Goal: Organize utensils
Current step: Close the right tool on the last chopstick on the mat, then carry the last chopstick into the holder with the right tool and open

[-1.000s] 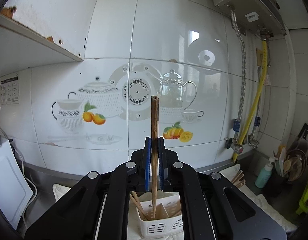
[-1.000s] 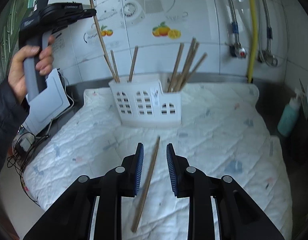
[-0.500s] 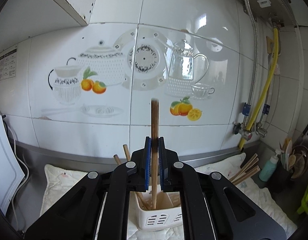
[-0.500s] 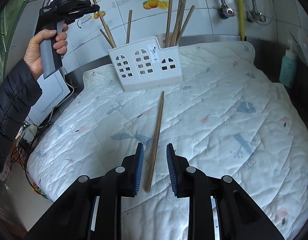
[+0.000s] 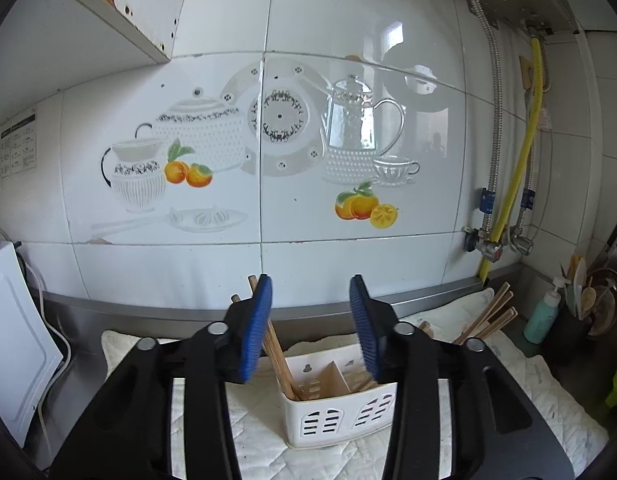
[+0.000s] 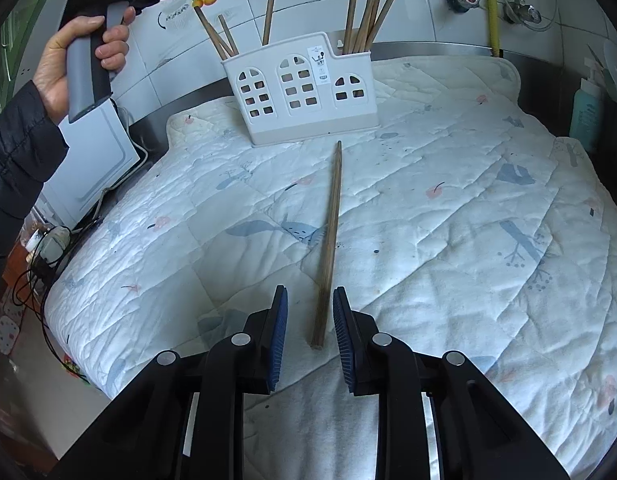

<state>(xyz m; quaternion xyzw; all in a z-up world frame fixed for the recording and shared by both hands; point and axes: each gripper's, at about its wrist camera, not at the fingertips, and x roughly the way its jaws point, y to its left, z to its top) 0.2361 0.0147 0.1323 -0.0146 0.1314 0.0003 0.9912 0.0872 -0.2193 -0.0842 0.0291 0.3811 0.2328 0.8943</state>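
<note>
While the left gripper (image 5: 310, 328) is held above the white caddy (image 5: 340, 412), its jaws have just been opening and nothing is seen between the blue pads (image 5: 257, 326); the chopsticks (image 5: 278, 354) in the compartment below lean toward eleven o'clock, free of any grip. From the right wrist view, the right gripper (image 6: 310, 338) is held low over the quilted mat (image 6: 448, 216), its jaws parted narrowly, with the near end of a single loose chopstick (image 6: 328, 248) lying between the fingertips but not visibly pressed by either pad. That chopstick is laid flat on the mat, running from six o'clock toward twelve, its far tip stopping just short of the caddy's base. Further bundles of chopsticks (image 6: 366, 8) are stood upright in the caddy's other compartments, at twelve o'clock, and the person's hand (image 6: 80, 64) on the left gripper's handle is seen at ten o'clock. A drop-off by the left side is judged complete; pick-up of the last loose piece is judged in hand. Next, the right jaws would need to be closed squarely on the stick's end before it is lifted and tipped upright.
</note>
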